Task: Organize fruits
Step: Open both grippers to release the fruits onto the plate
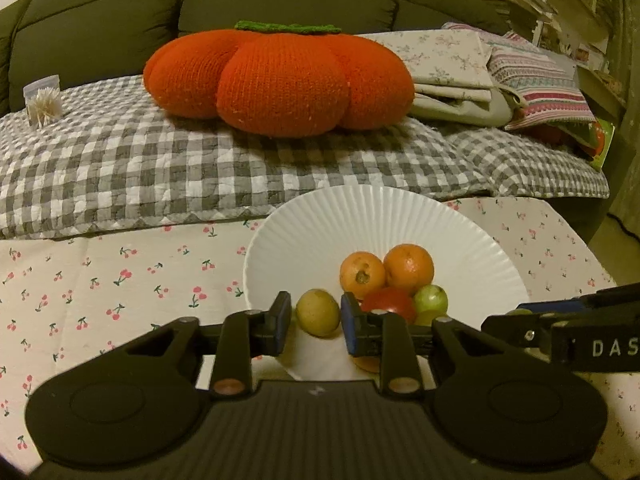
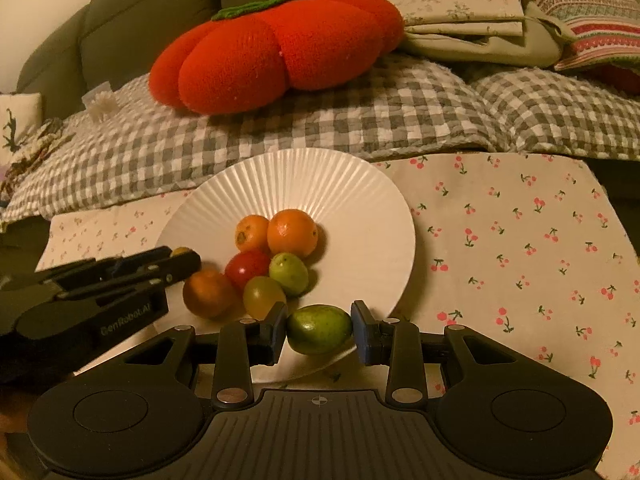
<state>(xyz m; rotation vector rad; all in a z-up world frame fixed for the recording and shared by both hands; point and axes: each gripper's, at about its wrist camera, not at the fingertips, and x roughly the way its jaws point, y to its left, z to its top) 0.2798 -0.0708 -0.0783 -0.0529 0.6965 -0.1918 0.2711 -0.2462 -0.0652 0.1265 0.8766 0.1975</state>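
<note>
holding my right gripper [image 2: 319, 330] level over the near rim of the white plate [image 2: 360, 208], its fingers [image 2: 362, 332] clamped on a green fruit [image 2: 319, 328]. my left gripper [image 1: 311, 320] reaches in low from the left, fingers [image 1: 280, 320] apart around a yellow-green fruit [image 1: 318, 312], contact i cannot tell. the oranges [image 1: 408, 268] and a red fruit [image 2: 246, 268] sit clustered on the plate.

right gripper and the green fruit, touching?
Touching: in the right wrist view the right gripper has both pads pressed against the green fruit, no gap either side.
</note>
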